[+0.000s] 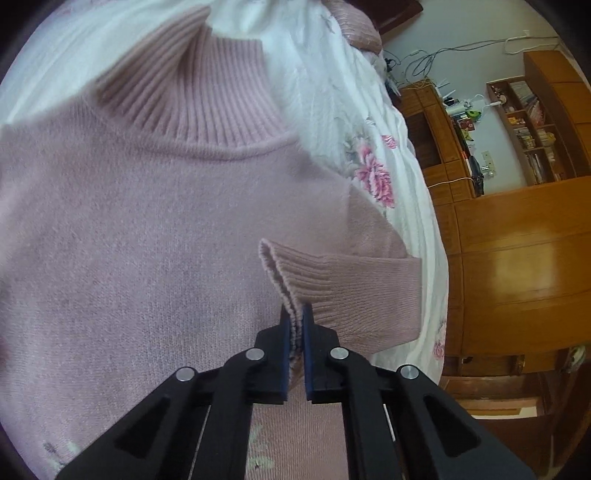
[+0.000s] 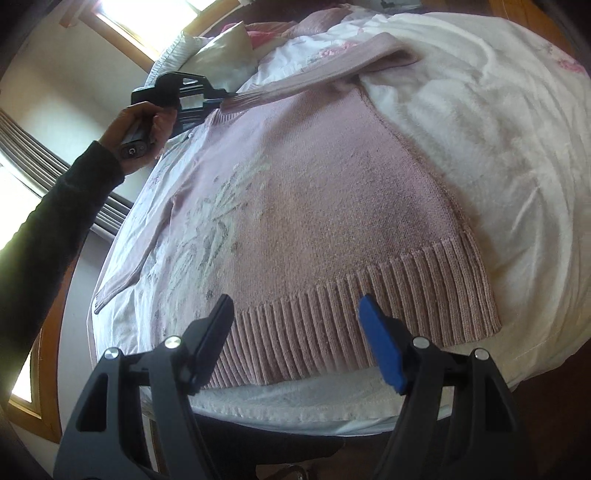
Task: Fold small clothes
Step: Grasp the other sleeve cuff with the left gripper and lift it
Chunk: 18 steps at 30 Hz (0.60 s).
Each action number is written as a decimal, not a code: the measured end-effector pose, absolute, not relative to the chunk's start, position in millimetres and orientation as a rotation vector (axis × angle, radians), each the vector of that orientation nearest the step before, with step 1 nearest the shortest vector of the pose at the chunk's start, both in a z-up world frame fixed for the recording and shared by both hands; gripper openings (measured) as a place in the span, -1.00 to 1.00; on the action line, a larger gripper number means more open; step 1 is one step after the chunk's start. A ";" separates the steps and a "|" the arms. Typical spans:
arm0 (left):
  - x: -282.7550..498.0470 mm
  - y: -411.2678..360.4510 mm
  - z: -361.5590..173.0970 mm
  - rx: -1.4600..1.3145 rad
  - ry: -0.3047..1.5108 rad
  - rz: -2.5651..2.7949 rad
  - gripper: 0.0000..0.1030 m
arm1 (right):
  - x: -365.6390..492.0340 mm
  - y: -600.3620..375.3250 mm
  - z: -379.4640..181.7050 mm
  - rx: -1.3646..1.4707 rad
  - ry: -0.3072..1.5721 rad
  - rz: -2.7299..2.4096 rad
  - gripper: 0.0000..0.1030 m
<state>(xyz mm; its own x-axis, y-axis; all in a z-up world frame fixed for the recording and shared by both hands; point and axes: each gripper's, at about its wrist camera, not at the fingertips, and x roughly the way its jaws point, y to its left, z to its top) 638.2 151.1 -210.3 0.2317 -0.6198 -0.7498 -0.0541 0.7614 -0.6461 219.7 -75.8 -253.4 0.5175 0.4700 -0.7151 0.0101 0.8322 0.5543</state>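
A pink knit sweater (image 1: 147,229) lies flat on the bed, its ribbed high collar (image 1: 192,92) at the top of the left wrist view. My left gripper (image 1: 295,314) is shut on the ribbed sleeve cuff (image 1: 291,280) and holds it over the sweater's chest. In the right wrist view a hand holds that left gripper (image 2: 221,99) at the far side, with the sleeve (image 2: 332,70) stretched to it. My right gripper (image 2: 295,302) stands open just above the ribbed hem (image 2: 351,317), nothing between its fingers. The other sleeve (image 2: 136,258) lies out to the left.
A white floral bedspread (image 2: 498,147) covers the bed, with pillows (image 2: 221,51) at the far end. The bed's near edge (image 2: 295,410) runs below the hem. Wooden cabinets and shelves (image 1: 517,147) stand beyond the bed, and a window (image 2: 122,22) is at the upper left.
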 end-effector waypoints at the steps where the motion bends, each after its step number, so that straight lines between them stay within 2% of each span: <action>1: 638.8 159.1 -198.5 -0.626 1.280 -0.427 -0.90 | 218.8 -76.0 -252.1 0.543 0.998 0.295 0.38; 8: 627.5 258.8 -146.4 -0.620 1.184 -0.334 -0.90 | 215.4 -62.0 -243.0 0.525 0.979 0.326 0.40; 18: 602.4 361.5 -163.5 -0.662 1.173 -0.209 -0.90 | 213.3 -43.3 -244.8 0.515 1.019 0.355 0.40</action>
